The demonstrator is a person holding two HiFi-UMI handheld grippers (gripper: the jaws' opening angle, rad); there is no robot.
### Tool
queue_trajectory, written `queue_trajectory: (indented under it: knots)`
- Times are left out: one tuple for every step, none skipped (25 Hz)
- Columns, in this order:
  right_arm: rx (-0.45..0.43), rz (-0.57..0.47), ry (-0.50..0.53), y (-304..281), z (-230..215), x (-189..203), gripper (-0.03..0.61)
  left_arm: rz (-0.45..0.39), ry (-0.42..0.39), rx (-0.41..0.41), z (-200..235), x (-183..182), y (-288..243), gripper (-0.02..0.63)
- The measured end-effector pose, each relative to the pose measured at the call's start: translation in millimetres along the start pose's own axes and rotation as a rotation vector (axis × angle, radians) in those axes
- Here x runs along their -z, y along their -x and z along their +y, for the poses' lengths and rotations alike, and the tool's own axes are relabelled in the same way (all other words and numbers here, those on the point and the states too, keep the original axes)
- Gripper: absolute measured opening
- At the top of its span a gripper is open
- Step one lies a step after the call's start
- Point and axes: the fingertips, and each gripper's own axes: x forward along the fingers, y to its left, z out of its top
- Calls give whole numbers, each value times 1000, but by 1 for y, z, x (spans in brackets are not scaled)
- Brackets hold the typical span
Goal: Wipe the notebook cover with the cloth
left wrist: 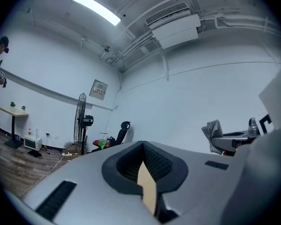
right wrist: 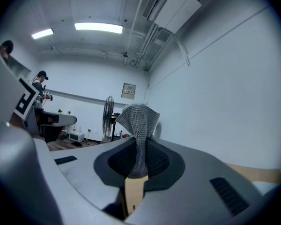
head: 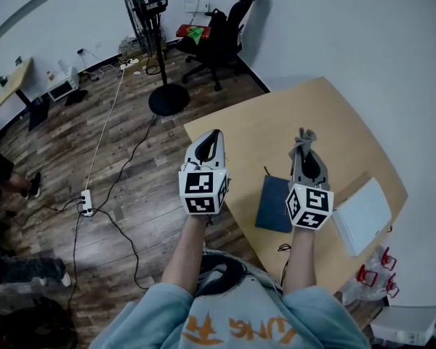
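Notebook (head: 275,203) lies flat on the table (head: 276,133) near its front edge, dark blue cover up. In the head view it shows between your 2 grippers, partly behind the right one, and the part you can see is bare. Your right gripper (head: 304,150) has its jaws closed on the cloth (right wrist: 138,118), a grey knitted piece pinched low so that a loose tuft stands above the tips. Your left gripper (head: 214,138) has its jaws together with nothing between them. Both are held up off the table, pointing away from you. Treat the cloth as soft, light and floppy: it will fold under the tips, so press the tuft flat onto the cover rather than dragging the bare jaw ends. The notebook looks thin and light with a smooth cover, so it may slide on the wood under a wipe. Pin 1 corner or edge with the left gripper, clear of the wiping path.
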Motion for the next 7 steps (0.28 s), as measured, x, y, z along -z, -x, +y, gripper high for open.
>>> queue_trajectory:
  knots:
    - [0, 1, 25, 0, 3, -2, 28, -2, 4, -6, 3, 0, 1, 17]
    - [-1, -1, 38, 1, 5, -4, 28, -3, 7, -12, 7, -1, 2, 17]
    - [-3, -4, 42, 2, 6, -5, 29, -4, 11, -15, 9, -1, 3, 17]
    - [-4, -7, 40, 3, 7, -6, 28, -6, 13, -17, 11, -2, 4, 17]
    - [-4, -9, 38, 4, 8, -7, 28, -9, 14, -17, 12, -3, 5, 17]
    - [-4, -10, 36, 5, 9, -7, 29, -11, 16, -17, 13, -3, 6, 17]
    - [-4, -11, 34, 5, 9, -8, 28, -14, 17, -16, 14, -4, 6, 17]
